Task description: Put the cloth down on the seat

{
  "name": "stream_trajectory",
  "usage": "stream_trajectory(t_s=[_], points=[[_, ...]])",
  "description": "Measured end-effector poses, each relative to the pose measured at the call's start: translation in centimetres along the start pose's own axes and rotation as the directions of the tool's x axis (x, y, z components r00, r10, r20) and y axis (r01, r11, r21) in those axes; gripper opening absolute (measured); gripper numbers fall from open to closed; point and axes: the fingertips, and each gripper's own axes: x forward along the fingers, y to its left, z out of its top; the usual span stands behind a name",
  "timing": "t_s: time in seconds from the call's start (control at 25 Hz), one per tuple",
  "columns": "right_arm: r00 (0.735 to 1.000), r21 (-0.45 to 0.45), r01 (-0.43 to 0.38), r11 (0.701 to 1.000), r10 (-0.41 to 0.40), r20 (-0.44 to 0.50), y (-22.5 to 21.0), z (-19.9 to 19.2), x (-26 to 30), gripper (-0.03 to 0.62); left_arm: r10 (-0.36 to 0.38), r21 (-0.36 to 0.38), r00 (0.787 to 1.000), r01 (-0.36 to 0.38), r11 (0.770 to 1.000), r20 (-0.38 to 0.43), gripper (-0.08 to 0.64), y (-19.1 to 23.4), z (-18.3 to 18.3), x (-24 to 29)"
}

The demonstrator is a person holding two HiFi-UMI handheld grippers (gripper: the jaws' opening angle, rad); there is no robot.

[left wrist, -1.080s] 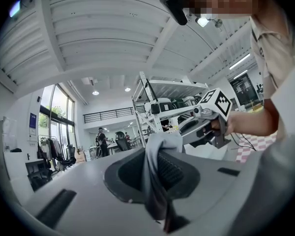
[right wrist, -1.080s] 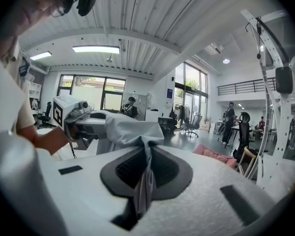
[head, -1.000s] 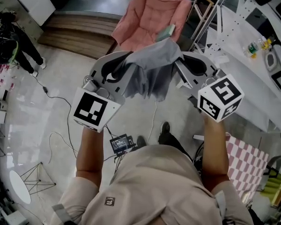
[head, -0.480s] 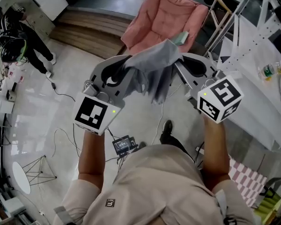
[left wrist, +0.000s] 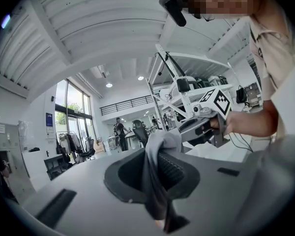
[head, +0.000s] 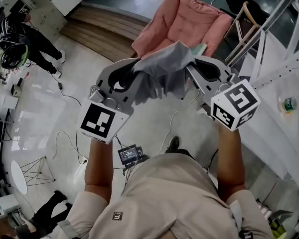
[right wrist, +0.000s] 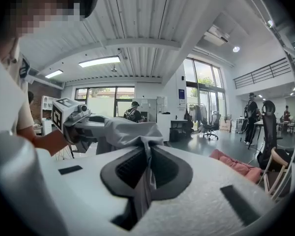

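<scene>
Left gripper (head: 134, 68) clamped on one cloth (head: 162, 71) corner, right gripper (head: 193, 66) pinching the other. Cloth hangs between them in mid-air, short of seat (head: 189, 24). Looks like the carry step; next: reach over seat, lower, release.

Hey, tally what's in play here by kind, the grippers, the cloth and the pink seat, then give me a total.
Grippers: 2, the left gripper and the right gripper
Grey cloth: 1
Pink seat: 1
Total: 4
</scene>
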Motion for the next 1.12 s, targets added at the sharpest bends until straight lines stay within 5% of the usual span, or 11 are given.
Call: stream_trajectory(t_s=[0.4,0.68,1.12], points=[[0.999,0.0,-0.026,1.0,0.026,0.022,-0.8,-0.6,0.2,0.008,0.028,0.018,0.999,-0.027,0.999,-0.021,0.043,-0.2,-0.6,0.9],[0.999,0.022,-0.025,0.999,0.025,0.032,-10.2,-1.0,0.2,0.008,0.027,0.032,0.998,-0.025,0.999,-0.048,0.043,0.4,0.2,10.1],[0.997,0.023,0.083,0.996,-0.083,-0.009,-13.6,-1.8,6.5,0.008,-0.063,0.034,0.998,0.063,0.997,-0.004,0.043,7.0,-3.2,14.1]])
